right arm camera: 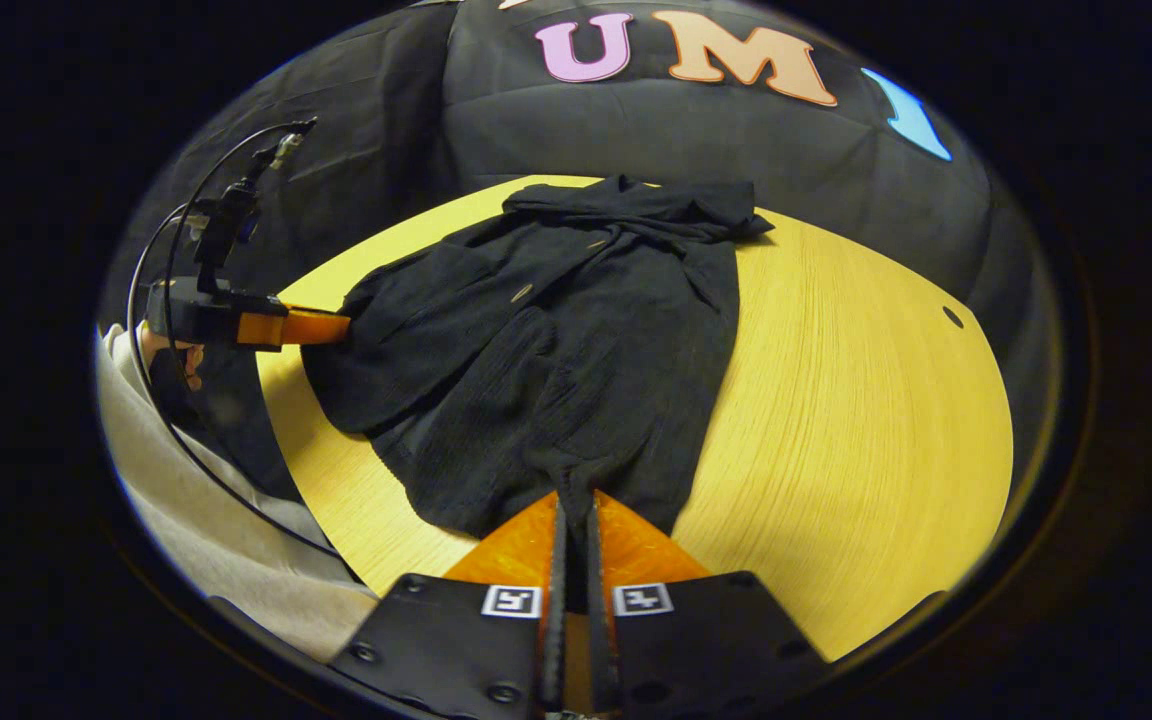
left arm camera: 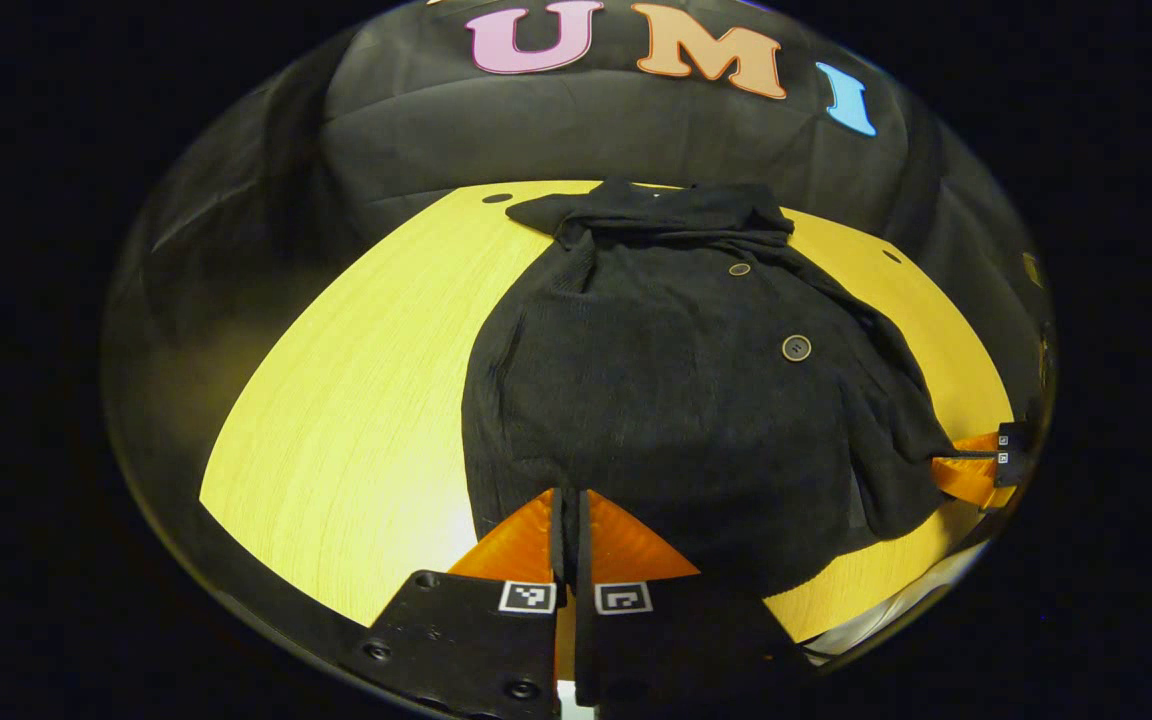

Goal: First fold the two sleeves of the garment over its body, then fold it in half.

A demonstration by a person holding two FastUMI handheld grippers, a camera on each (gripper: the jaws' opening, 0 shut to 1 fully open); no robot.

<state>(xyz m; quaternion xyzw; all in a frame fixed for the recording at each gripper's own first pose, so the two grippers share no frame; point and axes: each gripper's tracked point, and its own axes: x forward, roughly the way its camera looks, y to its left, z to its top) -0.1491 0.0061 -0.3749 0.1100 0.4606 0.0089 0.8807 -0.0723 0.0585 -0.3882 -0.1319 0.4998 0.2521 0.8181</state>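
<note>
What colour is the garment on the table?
Black garment, seen best in the left gripper view.

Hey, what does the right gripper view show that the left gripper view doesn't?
Right gripper view: a person's hand holding the left tongs at the garment's far side edge. Left gripper view: the right tongs seen from the side, pinching the garment's edge. Both: the black garment lying on the yellow table, with each view's own tongs closed on the near hem.

Cardigan (left arm camera: pixel 676 400) lies flat on the table (left arm camera: pixel 356 400), collar toward the back wall; left gripper (left arm camera: pixel 570 500) and right gripper (right arm camera: pixel 574 505) at its near hem corners.
</note>
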